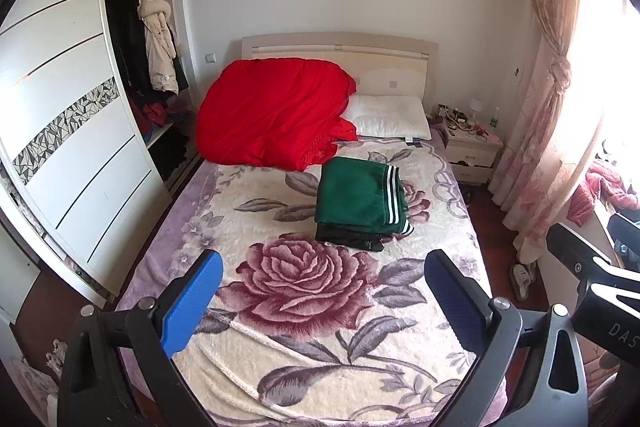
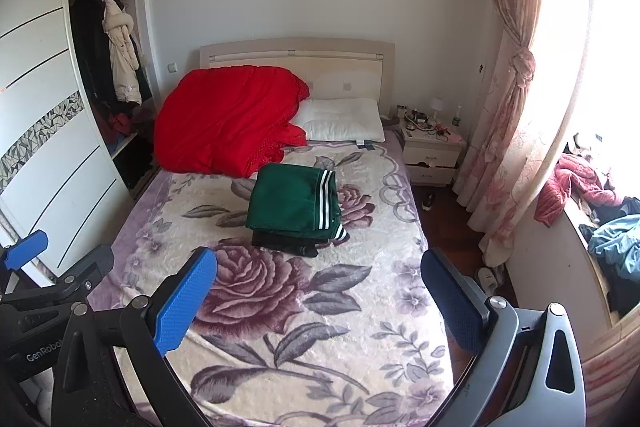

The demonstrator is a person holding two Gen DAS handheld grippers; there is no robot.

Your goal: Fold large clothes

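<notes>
Starting nearest the cameras: the left gripper (image 1: 324,293) hangs above the foot of the bed with its blue-padded fingers (image 1: 192,303) spread wide and nothing between them. The right gripper (image 2: 320,291) is in the same released state, its blue pads (image 2: 182,301) well apart and empty. Both sit over the cream and purple plush blanket printed with large roses (image 1: 304,291), which covers the mattress.

Further up the bed, near its middle, lies the stack of folded clothes: a dark green knit garment with white side stripes (image 2: 292,201) rests squarely on a folded black garment (image 2: 286,245). The stack appears already folded and neat, so any unfolded large garment would most likely come from the heap of clothes on the ledge by the window (image 2: 592,211), at the right.

Handling judgement: the green garment looks thick, soft and limp, moderately light, and not fragile. It will sag between two grasp points and drag on the plush pile. Take hold at two opposite corners or along a hem, pinching a full fold of cloth so that the layers do not slip apart.

Beyond the stack, a bulky crumpled red quilt (image 1: 272,111) lies just beside a white pillow (image 1: 390,119) against the pale headboard (image 1: 340,47).
</notes>
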